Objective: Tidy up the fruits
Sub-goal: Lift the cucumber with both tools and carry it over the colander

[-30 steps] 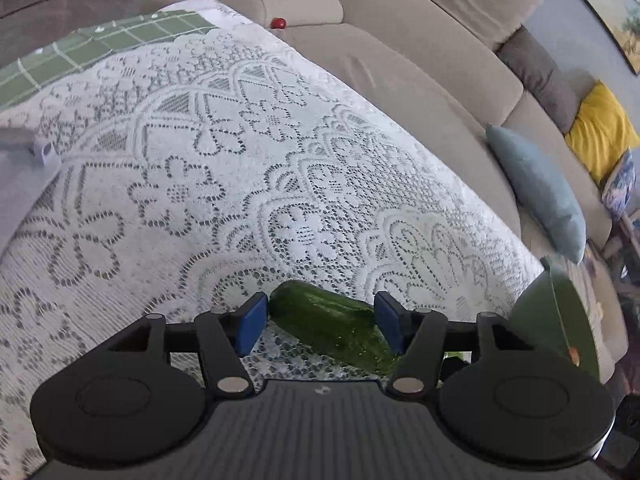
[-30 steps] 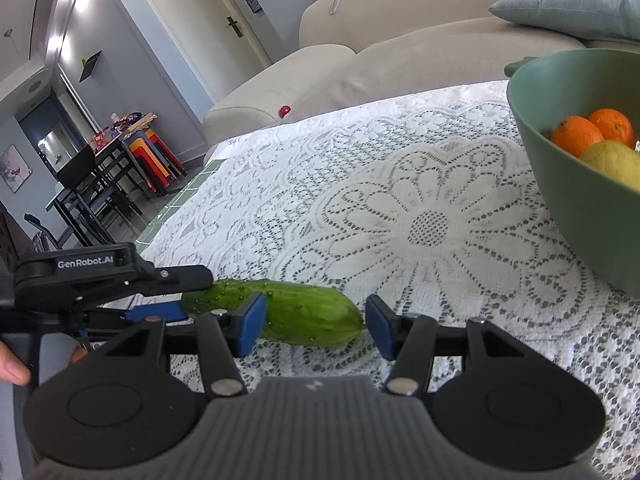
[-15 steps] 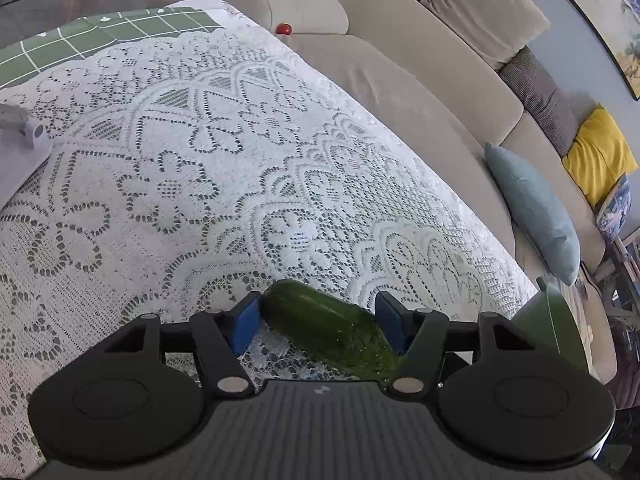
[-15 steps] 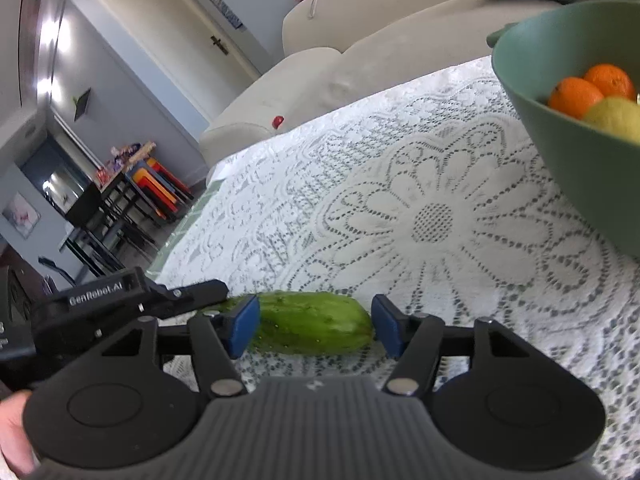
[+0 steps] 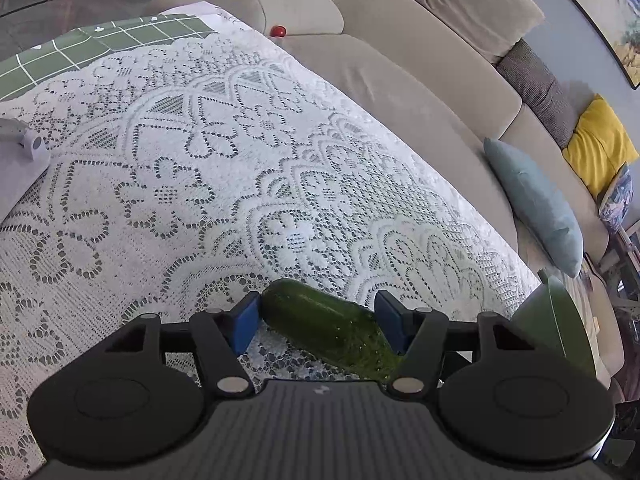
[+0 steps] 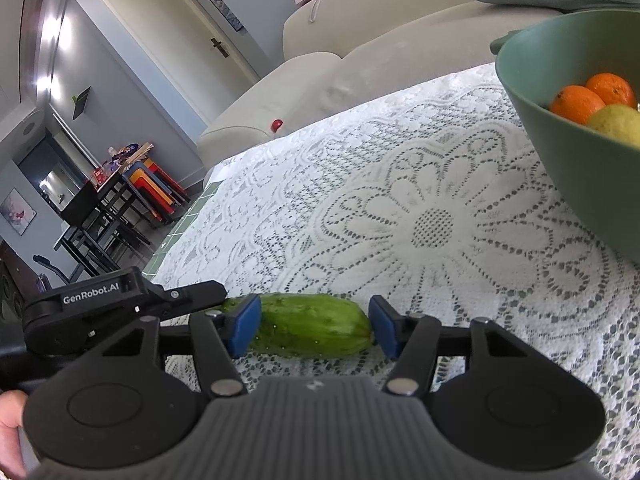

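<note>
A dark green cucumber point(image 5: 328, 328) lies slanted between the blue pads of my left gripper point(image 5: 316, 316), which is shut on it just above the white lace tablecloth point(image 5: 200, 160). In the right wrist view the same cucumber point(image 6: 312, 328) runs across my right gripper point(image 6: 314, 326). Its tip sits by the right pad and its other end passes behind the left pad. The right jaws are closing around it without a clear press. The left gripper's black body point(image 6: 100, 304) reaches in from the left. A green bowl point(image 6: 560, 140) holds two oranges point(image 6: 576, 102) and a lemon point(image 6: 618, 122).
The bowl's rim point(image 5: 560, 320) shows at the right of the left wrist view. A beige sofa point(image 5: 400, 80) with cushions runs along the table's far edge, a small red ball point(image 5: 277, 31) on it. A grey object point(image 5: 20, 152) lies at the left. A hand point(image 6: 10, 428) holds the left gripper.
The right gripper has rolled a little and its pads have spread slightly, so the cucumber's tip now sits near the right pad. The left gripper keeps the same hold on the cucumber.
</note>
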{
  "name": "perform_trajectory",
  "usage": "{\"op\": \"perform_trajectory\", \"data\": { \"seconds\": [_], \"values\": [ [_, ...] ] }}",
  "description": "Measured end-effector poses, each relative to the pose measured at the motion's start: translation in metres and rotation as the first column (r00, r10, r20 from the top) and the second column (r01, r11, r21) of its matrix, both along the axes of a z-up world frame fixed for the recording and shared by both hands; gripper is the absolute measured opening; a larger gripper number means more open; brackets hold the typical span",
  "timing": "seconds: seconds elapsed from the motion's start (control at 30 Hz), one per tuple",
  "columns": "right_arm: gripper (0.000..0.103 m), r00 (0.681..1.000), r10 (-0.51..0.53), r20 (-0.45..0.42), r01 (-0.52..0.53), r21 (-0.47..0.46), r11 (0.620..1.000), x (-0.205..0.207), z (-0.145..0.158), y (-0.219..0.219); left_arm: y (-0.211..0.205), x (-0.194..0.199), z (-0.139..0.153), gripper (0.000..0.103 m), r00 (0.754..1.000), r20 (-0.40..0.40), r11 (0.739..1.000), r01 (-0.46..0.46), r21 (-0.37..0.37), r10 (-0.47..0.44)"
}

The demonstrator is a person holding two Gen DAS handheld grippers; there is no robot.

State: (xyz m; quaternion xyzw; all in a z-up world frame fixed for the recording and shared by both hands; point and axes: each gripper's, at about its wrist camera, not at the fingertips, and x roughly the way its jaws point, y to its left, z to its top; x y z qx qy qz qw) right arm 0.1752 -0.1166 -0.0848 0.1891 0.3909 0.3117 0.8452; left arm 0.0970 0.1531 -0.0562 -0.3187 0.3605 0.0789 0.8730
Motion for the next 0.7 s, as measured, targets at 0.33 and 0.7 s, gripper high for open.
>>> {"op": "perform_trajectory", "data": {
  "seconds": [0.33, 0.7],
  "values": [
    [0.057, 0.998, -0.020, 0.055, 0.019, 0.014, 1.000, -0.005, 0.027, -0.009, -0.007, -0.006, 0.026, 0.071, 0.998, 0.069, 1.000, 0.010, -0.004, -0.010],
    [0.055, 0.988, -0.112, 0.105, 0.109, 0.034, 0.994, 0.000, 0.074, -0.061, -0.051, 0.011, 0.066, 0.071, 0.988, 0.133, 0.996, 0.084, -0.015, -0.081]
  ]
}}
